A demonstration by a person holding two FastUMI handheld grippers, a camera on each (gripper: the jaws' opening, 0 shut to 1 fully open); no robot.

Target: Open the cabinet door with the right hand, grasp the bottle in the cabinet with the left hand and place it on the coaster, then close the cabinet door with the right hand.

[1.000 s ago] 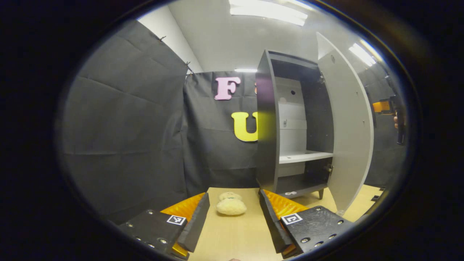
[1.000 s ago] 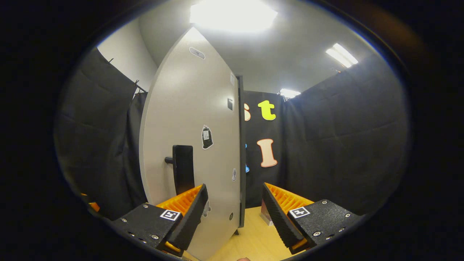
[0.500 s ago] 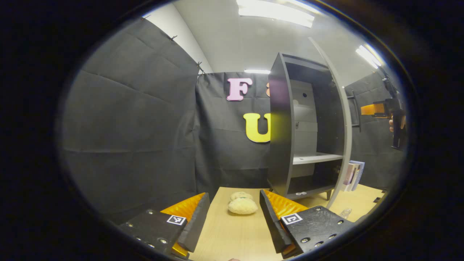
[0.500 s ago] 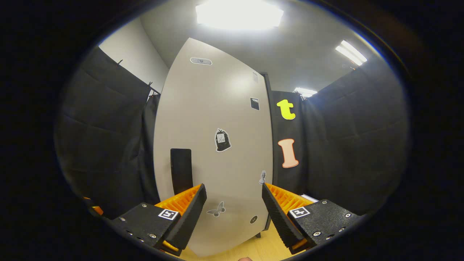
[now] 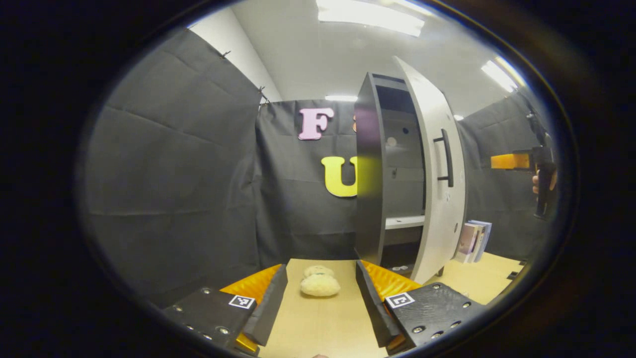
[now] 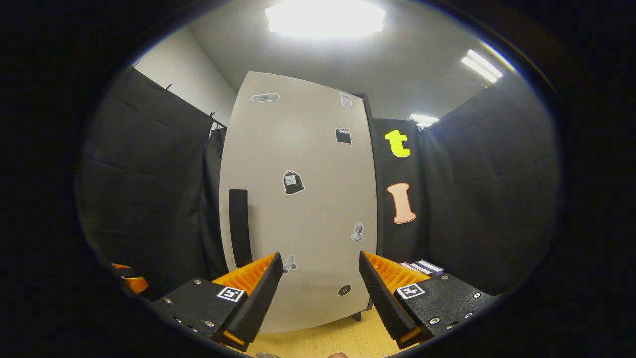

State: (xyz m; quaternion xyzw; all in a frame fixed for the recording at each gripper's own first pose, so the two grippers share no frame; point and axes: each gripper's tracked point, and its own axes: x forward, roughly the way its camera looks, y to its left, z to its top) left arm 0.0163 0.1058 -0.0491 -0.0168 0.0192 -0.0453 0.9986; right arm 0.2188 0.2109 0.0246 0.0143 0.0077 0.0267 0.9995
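Starting in the left gripper view, the wooden table [image 5: 318, 323] is stretching away toward the black cloth wall [image 5: 174, 164], and ceiling lights are glaring overhead. The cabinet [image 5: 370, 174] is standing at the far right part of the table, its dark side panel facing us. Its pale door [image 5: 439, 189] is hanging partly open, just a narrow gap showing a white shelf [image 5: 403, 222] inside, and the dark handle [image 5: 447, 158] is sitting on the door's outer face. A fuzzy cream-coloured coaster [image 5: 319, 285] is lying on the table toward the far edge, just left of the cabinet's foot. Some books [image 5: 473, 241] are leaning upright beyond the door on the right. I cannot make out the bottle anywhere. The left gripper [image 5: 321, 303] is hovering low over the table, its fingers spread wide apart and gripping nothing, the coaster showing between them farther off. Off at the right rim, the right gripper [image 5: 521, 161] is hanging in the air with a hand [image 5: 539, 181] wrapped around its grip, clear of the door.

Over in the right gripper view, the door [image 6: 303, 199] is facing us nearly flat-on, dotted with small stickers, its handle [image 6: 240, 226] running down the left side. The books [image 6: 420, 268] are peeking out low on the right. The right gripper [image 6: 320, 293] is pointing straight at the door, fingers wide open and holding nothing, not touching the handle.
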